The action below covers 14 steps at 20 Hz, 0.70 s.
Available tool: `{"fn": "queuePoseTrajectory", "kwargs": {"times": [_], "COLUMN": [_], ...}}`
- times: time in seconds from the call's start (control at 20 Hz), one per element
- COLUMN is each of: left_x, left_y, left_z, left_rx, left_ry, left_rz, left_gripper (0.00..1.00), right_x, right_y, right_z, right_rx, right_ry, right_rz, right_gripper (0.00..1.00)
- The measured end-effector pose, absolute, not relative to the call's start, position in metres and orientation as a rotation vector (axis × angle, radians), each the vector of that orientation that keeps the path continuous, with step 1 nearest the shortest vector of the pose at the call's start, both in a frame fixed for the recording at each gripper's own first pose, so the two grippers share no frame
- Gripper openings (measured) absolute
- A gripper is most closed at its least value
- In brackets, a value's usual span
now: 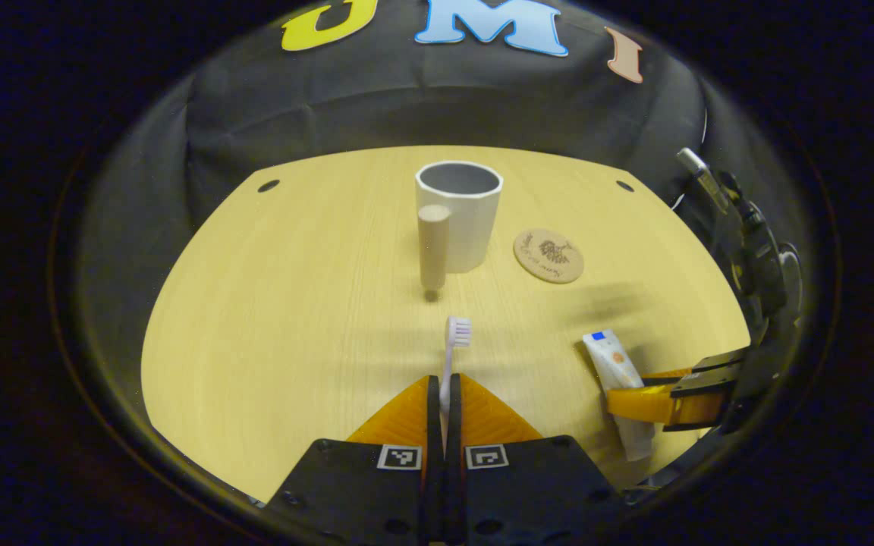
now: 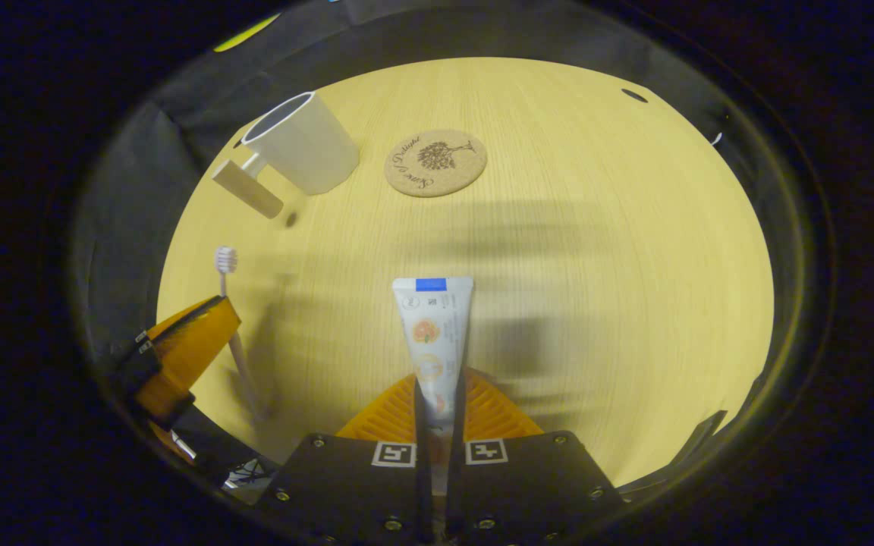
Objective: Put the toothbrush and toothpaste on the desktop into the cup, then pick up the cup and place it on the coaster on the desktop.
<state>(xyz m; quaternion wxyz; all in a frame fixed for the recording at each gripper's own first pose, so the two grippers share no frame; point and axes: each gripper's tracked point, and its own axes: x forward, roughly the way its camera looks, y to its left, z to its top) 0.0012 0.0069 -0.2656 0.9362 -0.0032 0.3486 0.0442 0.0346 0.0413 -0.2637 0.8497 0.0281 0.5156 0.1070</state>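
In the left gripper view, the left gripper [image 1: 444,394] is seen closed on the toothbrush [image 1: 452,356], the thin handle pinched between both fingers and the bristled head pointing forward, clear of the fingertips. Straight ahead of it the cup [image 1: 461,216] stands upright on the desktop [image 1: 255,318], its wooden handle [image 1: 433,246] turned toward the gripper, and the coaster [image 1: 548,256] lies just to the right of the cup. Farther right, the other gripper is seen clamped across the toothpaste [image 1: 619,379]. In the right gripper view, the right gripper [image 2: 437,394] is seen shut on the toothpaste [image 2: 434,341], held near the lower part of the tube with the flat crimped end projecting forward. The cup [image 2: 304,152] is ahead and to its left, the coaster [image 2: 435,162] ahead and nearly in line. The toothbrush is judged light and stiff but thin, so it may pivot in the grip; the tube is judged soft and yielding, best held across its flat faces; the cup is judged rigid and smooth, best taken by its handle
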Motion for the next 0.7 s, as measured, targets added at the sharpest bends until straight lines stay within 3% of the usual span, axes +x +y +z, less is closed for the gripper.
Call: {"fn": "queuePoseTrajectory", "kwargs": {"times": [0.7], "left_x": [0.085], "left_y": [0.009], "left_z": [-0.074], "left_rx": [-0.089], "left_ry": [0.324], "left_rz": [0.008], "left_gripper": [0.06], "right_x": [0.039], "right_y": [0.039], "right_z": [-0.228], "right_rx": [0.136], "right_ry": [1.017], "right_rz": [0.231], "right_gripper": [0.09]}}
